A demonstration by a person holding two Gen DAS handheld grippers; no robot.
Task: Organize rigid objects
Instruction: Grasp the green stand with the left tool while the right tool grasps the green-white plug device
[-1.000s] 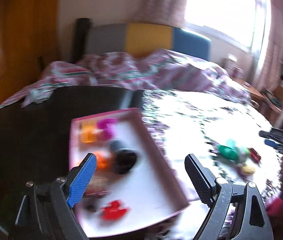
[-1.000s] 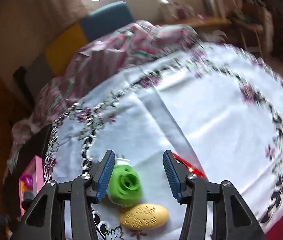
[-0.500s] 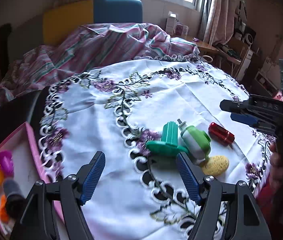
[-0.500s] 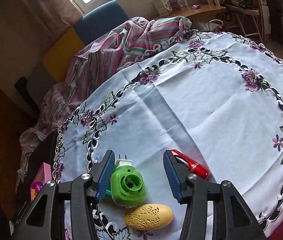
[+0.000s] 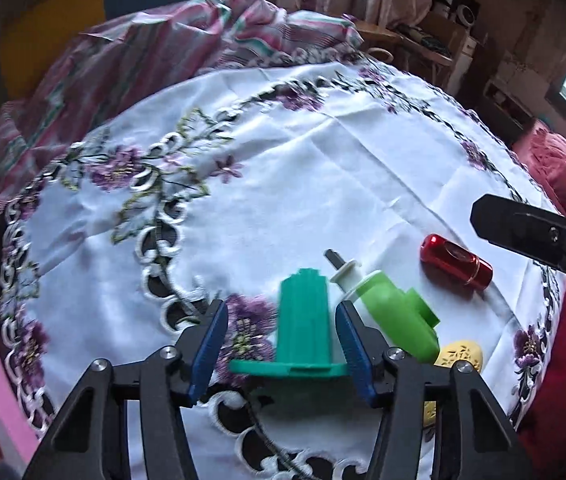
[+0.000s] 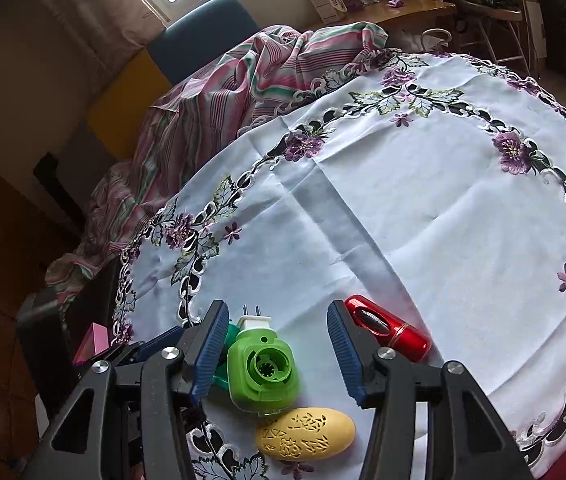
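Left hand-held gripper (image 5: 281,346) moved from tray, closing around one teal piece (image 5: 303,330).

Both views are fisheye cameras riding just behind a pair of tongs, each looking steeply down over its own blue pads onto the tabletop under a white embroidered cloth (image 5: 323,168). The left wrist view sits close above a dark green ribbed plastic piece (image 5: 305,328) and faces across the cloth toward cluttered shelves. The right wrist view looks from the near edge toward the window. Both share the light green plug-in device (image 6: 263,372), the glossy red capsule-shaped case (image 6: 387,328), the yellow oval perforated case (image 6: 305,434) and the striped bedding (image 6: 243,80). Each view also catches the other tongs at its edge.
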